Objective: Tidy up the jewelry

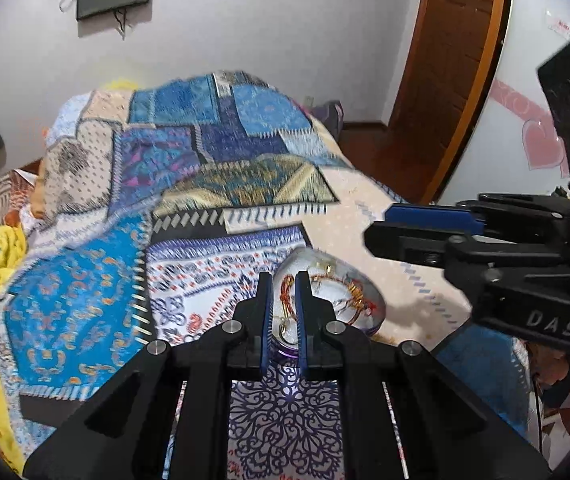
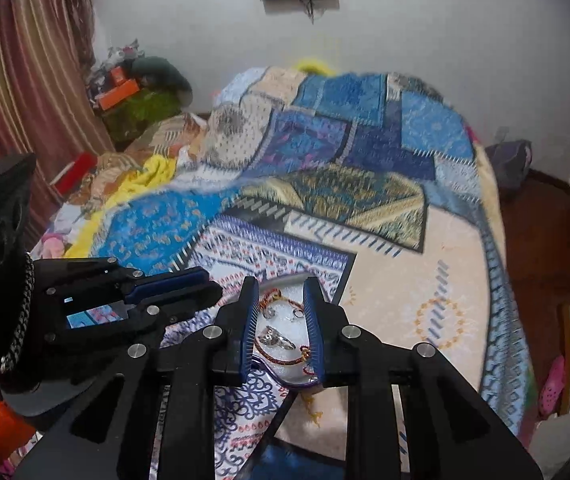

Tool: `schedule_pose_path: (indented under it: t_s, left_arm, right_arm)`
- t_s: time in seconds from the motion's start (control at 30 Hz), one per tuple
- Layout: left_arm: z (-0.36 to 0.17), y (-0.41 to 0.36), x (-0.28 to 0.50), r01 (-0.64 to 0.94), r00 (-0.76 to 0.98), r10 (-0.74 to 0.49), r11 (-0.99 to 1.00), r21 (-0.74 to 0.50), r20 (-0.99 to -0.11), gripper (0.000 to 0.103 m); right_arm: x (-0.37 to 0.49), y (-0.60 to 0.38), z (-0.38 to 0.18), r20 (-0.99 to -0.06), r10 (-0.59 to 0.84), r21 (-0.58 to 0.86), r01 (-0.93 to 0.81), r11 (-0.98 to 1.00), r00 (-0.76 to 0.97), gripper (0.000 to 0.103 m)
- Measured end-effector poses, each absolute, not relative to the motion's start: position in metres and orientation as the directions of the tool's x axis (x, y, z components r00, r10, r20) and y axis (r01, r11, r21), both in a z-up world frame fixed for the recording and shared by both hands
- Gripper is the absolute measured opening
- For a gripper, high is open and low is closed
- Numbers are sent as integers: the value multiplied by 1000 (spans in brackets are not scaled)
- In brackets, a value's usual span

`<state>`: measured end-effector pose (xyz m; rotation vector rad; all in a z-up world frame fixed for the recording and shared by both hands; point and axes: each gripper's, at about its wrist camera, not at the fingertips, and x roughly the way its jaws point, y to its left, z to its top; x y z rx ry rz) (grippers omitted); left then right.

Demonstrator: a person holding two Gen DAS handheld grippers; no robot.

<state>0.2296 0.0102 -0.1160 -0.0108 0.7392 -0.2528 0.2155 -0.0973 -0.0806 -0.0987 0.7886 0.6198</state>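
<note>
Jewelry (image 2: 281, 338) in clear dish (image 1: 337, 288), patchwork bedspread (image 2: 385, 184) beneath, both hand-held grippers near.

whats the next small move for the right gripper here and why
Probably lower the right gripper onto the silver ring and close. Its jaws stand open, straddling the dish with the ring between them, while the left gripper stands narrowly parted at the dish's near rim.

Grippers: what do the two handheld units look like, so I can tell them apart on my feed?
Both are matte black plastic with blue ribbed finger pads and silver screw heads. The right gripper shows white "DAS" lettering on its body. The left gripper has a braided black-and-white cord beside it.
</note>
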Motion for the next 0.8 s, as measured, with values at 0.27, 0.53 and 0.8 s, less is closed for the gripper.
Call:
schedule_pose_path:
  t_s: [0.27,0.53,0.8]
  left_arm:
    - [-37,17,171,196,842,-204,978,-69,-499,11]
    - [29,17,81,149,952,-157,988,-50,-262,31]
    - [48,10,6,42,993,-41,999,6,-111,84]
  right_arm:
    - [156,-118,-7,-516,482,76,-523,849,708,21]
    - [69,-141,56,-275,460,29,-470,882,844,24]
    - [-9,-154,73,-51,337,-7,-338,941,940,87]
